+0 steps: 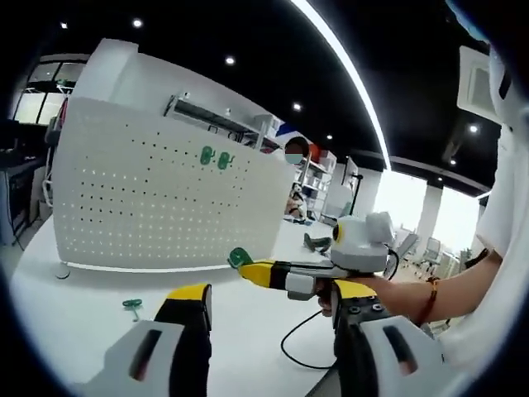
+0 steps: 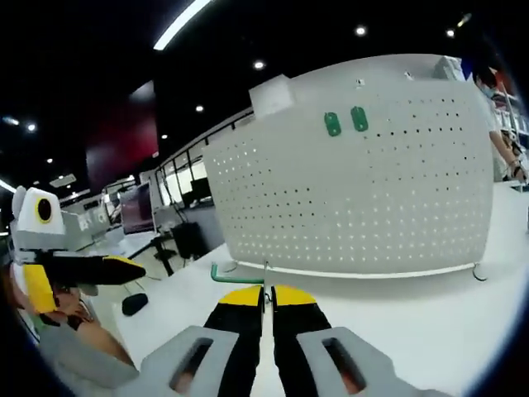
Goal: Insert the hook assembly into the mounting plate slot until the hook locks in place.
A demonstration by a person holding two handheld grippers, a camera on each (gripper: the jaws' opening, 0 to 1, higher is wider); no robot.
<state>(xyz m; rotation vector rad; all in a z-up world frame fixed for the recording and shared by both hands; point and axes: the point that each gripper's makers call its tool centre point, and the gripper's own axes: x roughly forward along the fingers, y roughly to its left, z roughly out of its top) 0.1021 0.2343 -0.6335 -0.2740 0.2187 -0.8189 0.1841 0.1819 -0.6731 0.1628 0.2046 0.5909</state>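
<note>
A white perforated mounting plate (image 1: 165, 203) (image 2: 355, 198) stands upright on the white table (image 1: 91, 289), with two green hooks (image 1: 216, 157) (image 2: 345, 121) seated near its top. My right gripper (image 2: 266, 291) (image 1: 252, 271) is shut on a green hook assembly (image 2: 221, 275) (image 1: 240, 258), holding it above the table a little short of the plate's lower edge. My left gripper (image 1: 271, 291) (image 2: 83, 269) is open and holds nothing; it hangs back from the plate. Another green hook (image 1: 132, 306) lies loose on the table beside the left jaw.
A black cable (image 1: 297, 347) loops across the table near the right gripper, which a hand with a bracelet (image 1: 430, 298) holds. A small dark object (image 2: 132, 303) rests near the table's edge. Desks, monitors and shelves lie behind the plate.
</note>
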